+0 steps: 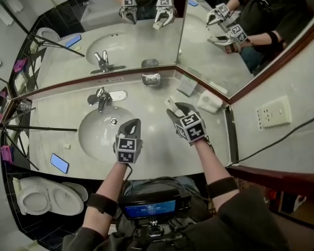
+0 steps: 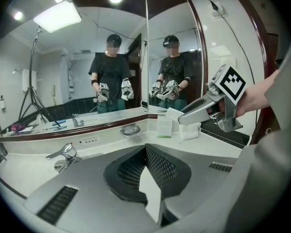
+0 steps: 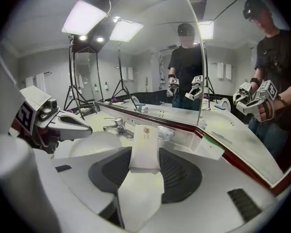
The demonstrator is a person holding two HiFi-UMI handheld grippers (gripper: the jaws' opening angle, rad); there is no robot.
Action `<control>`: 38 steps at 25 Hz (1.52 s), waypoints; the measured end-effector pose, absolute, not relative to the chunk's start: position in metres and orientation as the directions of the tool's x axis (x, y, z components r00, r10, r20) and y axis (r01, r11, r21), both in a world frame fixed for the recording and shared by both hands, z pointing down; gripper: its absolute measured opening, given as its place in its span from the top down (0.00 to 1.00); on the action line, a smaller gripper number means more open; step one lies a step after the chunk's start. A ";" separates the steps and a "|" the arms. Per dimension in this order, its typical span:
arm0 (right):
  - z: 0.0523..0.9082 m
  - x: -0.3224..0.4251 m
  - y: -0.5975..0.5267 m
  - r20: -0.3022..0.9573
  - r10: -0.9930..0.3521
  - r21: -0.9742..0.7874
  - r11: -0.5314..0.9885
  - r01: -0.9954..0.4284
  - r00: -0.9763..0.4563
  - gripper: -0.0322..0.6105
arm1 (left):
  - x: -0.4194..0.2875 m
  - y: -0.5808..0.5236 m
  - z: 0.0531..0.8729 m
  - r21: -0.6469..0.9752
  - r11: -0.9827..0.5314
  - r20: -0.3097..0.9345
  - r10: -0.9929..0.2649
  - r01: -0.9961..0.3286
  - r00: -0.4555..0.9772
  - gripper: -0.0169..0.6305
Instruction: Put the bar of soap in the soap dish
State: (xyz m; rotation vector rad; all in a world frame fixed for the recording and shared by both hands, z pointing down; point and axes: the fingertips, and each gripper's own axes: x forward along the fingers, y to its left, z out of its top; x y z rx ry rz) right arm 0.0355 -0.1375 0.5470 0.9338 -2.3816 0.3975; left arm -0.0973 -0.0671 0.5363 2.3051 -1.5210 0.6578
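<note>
**One bar of soap, held in the right jaws above the counter**

Largest first: the vanity counter (image 1: 162, 156) and its sink basin (image 1: 94, 135) fill the head view. Your left gripper (image 1: 131, 123) hangs over the basin's near rim with its jaws together and nothing in them. Your right gripper (image 1: 175, 107) is clamped on the bar of soap (image 3: 144, 149), pads on its two long sides, clear of the counter. The soap dish (image 1: 150, 79) sits on the back ledge at the mirror corner, beyond the bar.

Judgement: the wrapped bar looks light and stiff, and its smooth wrapper may slide. Hold it on the flat long sides at mid-length, with a moderate squeeze.
</note>
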 end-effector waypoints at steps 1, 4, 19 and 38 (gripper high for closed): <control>0.547 0.042 -0.130 0.587 -0.541 -0.062 0.711 -0.700 -0.602 0.64 | -0.097 -0.065 0.534 -0.004 -0.397 0.524 -0.783 -0.918 0.336 0.97; 0.553 0.059 -0.109 0.606 -0.555 -0.036 0.697 -0.716 -0.570 0.64 | -0.093 -0.059 0.532 -0.006 -0.403 0.522 -0.782 -0.915 0.341 0.97; 0.636 0.061 -0.072 0.754 -0.459 -0.005 0.711 -0.703 -0.469 0.64 | -0.078 -0.046 0.543 0.002 -0.429 0.541 -0.759 -0.903 0.362 0.97; 0.735 0.054 -0.075 0.894 -0.293 -0.010 0.744 -0.668 -0.339 0.62 | -0.094 -0.041 0.551 -0.005 -0.404 0.563 -0.757 -0.915 0.331 0.97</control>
